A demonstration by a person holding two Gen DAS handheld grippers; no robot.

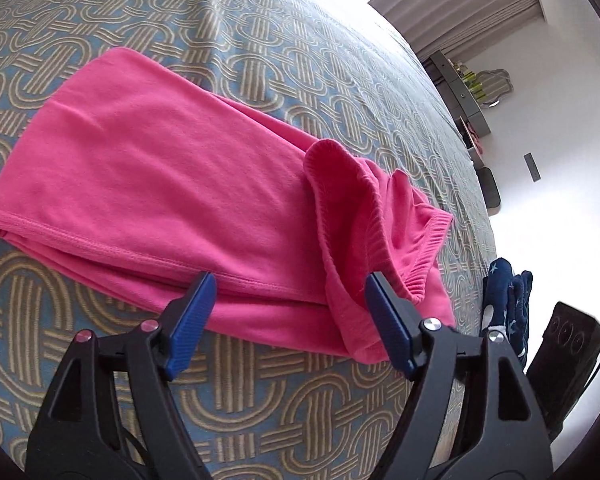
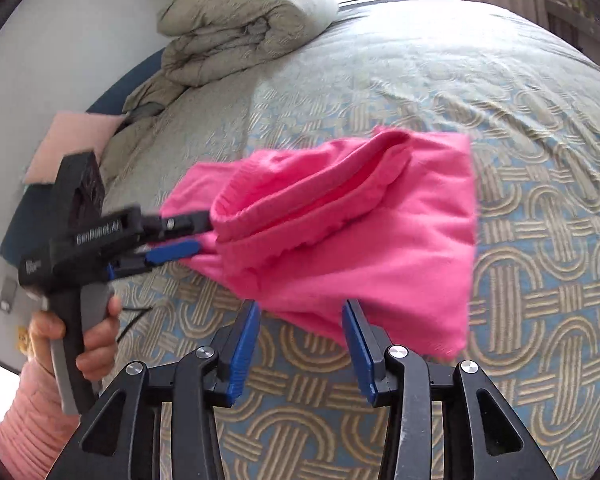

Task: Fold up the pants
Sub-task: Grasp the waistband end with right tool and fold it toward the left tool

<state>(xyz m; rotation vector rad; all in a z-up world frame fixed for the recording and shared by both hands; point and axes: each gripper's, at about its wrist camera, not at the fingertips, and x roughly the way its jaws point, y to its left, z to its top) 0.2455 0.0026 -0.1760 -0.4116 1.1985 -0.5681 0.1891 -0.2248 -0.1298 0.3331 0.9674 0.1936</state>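
Observation:
Bright pink pants [image 1: 160, 168] lie folded lengthwise on the patterned bedspread [image 1: 260, 40], legs running to the far left. The ribbed waistband [image 1: 340, 184] is bunched up and partly turned over at the near right. My left gripper [image 1: 290, 300] stands open at the pants' near edge, with fabric lying loose between its blue pads and the right pad against the waistband. In the right wrist view the pants [image 2: 380, 240] look blurred, and the left gripper [image 2: 198, 234] meets their left end. My right gripper [image 2: 302, 316] is open just short of the pants' near hem.
A folded grey-green duvet [image 2: 240, 28] and a pink pillow [image 2: 76, 136] sit at the bed's head. A dark blue star-print garment [image 1: 504, 300] and a black box [image 1: 564, 356] lie past the bed's right edge. A hand [image 2: 96, 340] in a pink sleeve holds the left gripper.

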